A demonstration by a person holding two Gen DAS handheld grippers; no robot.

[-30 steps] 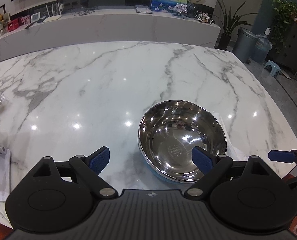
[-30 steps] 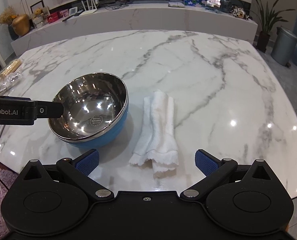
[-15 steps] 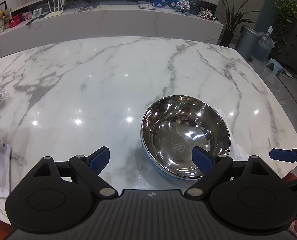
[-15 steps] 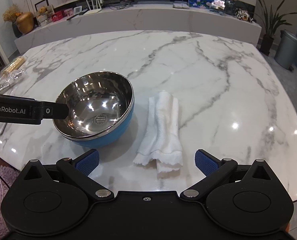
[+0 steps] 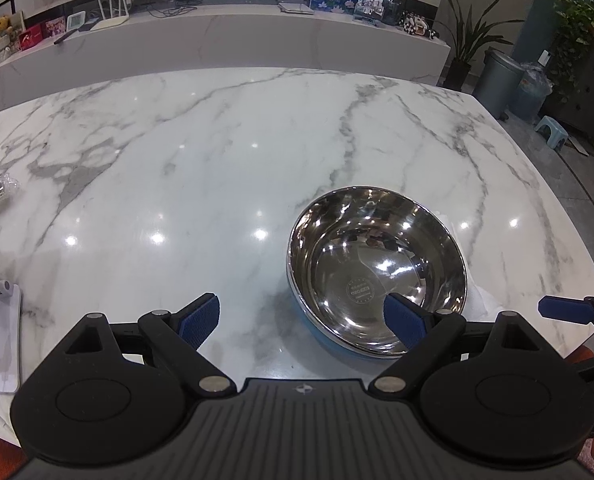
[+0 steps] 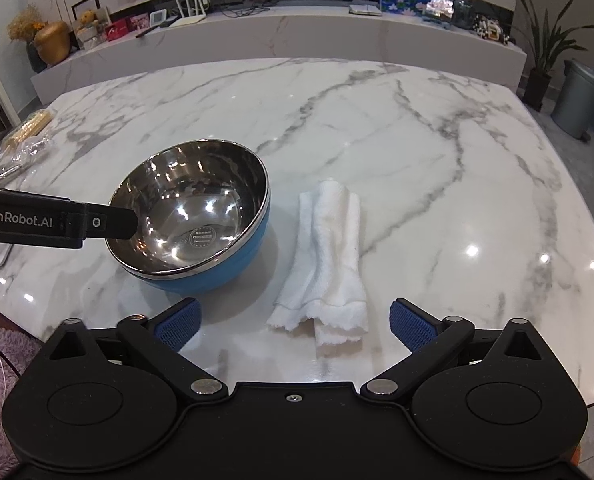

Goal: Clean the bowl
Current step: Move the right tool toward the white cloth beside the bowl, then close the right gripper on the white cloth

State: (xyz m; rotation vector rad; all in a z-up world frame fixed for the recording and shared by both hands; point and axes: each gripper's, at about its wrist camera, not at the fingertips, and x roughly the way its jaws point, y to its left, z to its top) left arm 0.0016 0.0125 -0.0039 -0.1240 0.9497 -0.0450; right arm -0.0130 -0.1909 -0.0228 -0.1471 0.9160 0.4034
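Wide bare marble table beyond and right of the cloth — free passage; the bowl just left of it, left gripper finger over its rim.

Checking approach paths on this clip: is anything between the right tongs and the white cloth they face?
Nothing visible. The right tongs stand open with the folded cloth lying directly ahead on bare marble. The bowl sits apart, to the cloth's left.
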